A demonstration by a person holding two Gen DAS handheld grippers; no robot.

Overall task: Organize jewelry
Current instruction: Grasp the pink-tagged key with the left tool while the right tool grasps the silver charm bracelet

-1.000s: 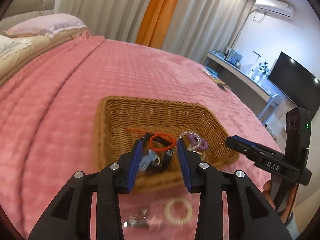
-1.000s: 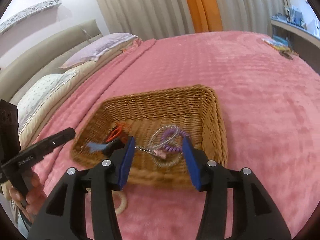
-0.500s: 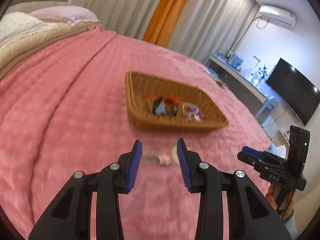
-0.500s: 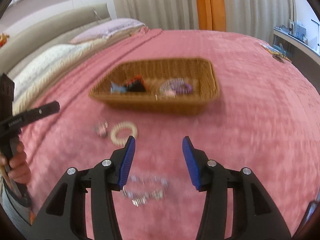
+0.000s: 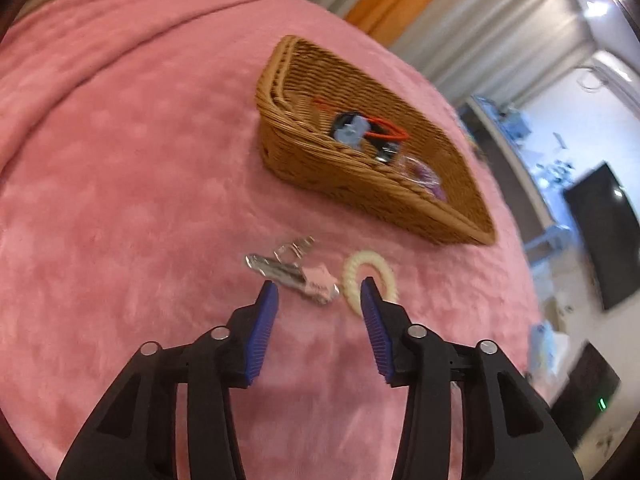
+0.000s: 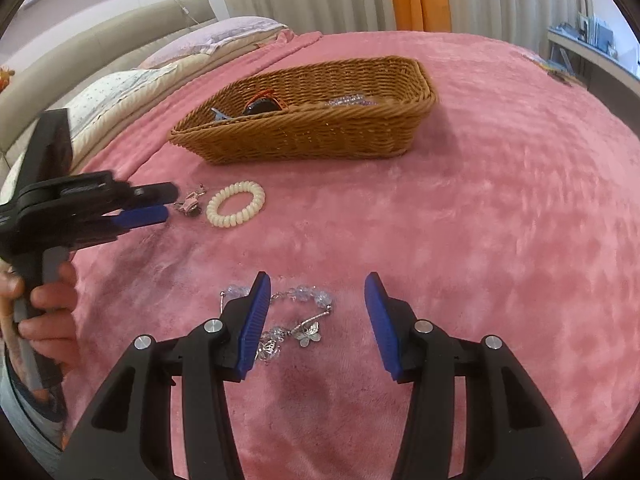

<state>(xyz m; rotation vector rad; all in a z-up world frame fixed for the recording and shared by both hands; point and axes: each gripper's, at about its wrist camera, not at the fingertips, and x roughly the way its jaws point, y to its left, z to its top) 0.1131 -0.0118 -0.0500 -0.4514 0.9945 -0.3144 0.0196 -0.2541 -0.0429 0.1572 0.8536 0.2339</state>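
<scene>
A wicker basket (image 5: 320, 160) (image 6: 320, 136) sits on the pink bedspread and holds hair ties, a blue clip and beads. In front of it lie a silver clip with a pink star (image 5: 296, 274) (image 6: 189, 203) and a cream spiral hair tie (image 5: 370, 276) (image 6: 236, 209). My left gripper (image 5: 319, 294) (image 6: 158, 204) is open just short of the clip, low over the bed. My right gripper (image 6: 316, 288) is open over a clear bead bracelet with butterfly charms (image 6: 298, 314).
The pink bedspread (image 6: 500, 200) spreads all around. Pillows (image 6: 224, 38) and a headboard lie at the back left. A desk and a TV (image 5: 600, 236) stand off the bed's right side. Curtains hang behind.
Both grippers have drawn back from over the basket and dropped towards the bed. The left one now faces the clip and hair tie; the right one now hovers over the bracelet.
</scene>
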